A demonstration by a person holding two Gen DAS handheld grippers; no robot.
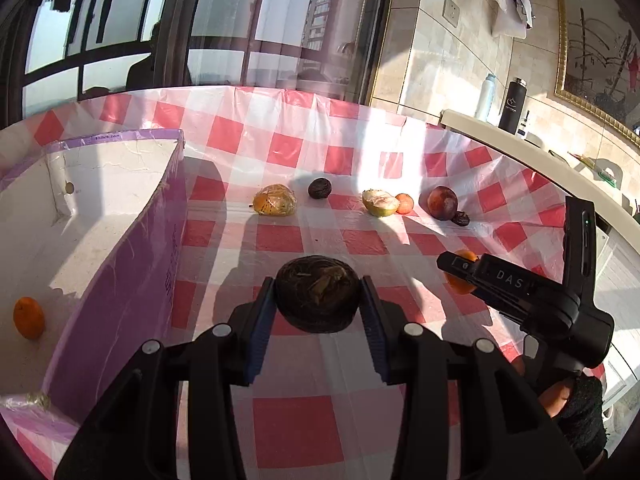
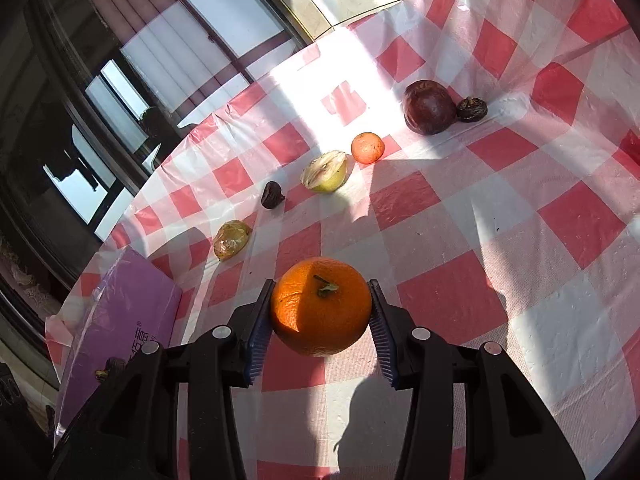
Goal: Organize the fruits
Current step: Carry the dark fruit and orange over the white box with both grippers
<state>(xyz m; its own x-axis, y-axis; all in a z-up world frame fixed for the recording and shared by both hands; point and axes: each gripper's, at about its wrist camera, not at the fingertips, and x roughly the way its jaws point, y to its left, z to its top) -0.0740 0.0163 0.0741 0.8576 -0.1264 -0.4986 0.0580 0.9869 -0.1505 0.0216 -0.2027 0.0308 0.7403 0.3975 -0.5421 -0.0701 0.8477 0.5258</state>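
In the left wrist view, the left gripper (image 1: 319, 300) is clenched on a dark shrivelled fruit (image 1: 318, 298), both blue pads pressed to its sides, carried above the checked bench (image 1: 296, 432). The open purple-walled box (image 1: 120, 240) lies to the gripper's left, its long wall running away from the camera, with one small orange (image 1: 29, 317) already on its white floor. The left hand is plainly the nearer to it; the move, I judge, is a sideways swing over that wall, which the fruit must clear. To the right, the right gripper (image 1: 460, 270) holds an orange well apart from the box. In the right wrist view, the right gripper (image 2: 321, 308) grasps the orange (image 2: 321, 306), stem upward, pads on both flanks. The box shows only as a purple corner at lower left, so this hand has farther to cross. Ahead, a row of loose fruit runs diagonally from a wrapped fruit (image 2: 232, 240) to a large dark-red fruit (image 2: 429, 107); the cloth between is bare.
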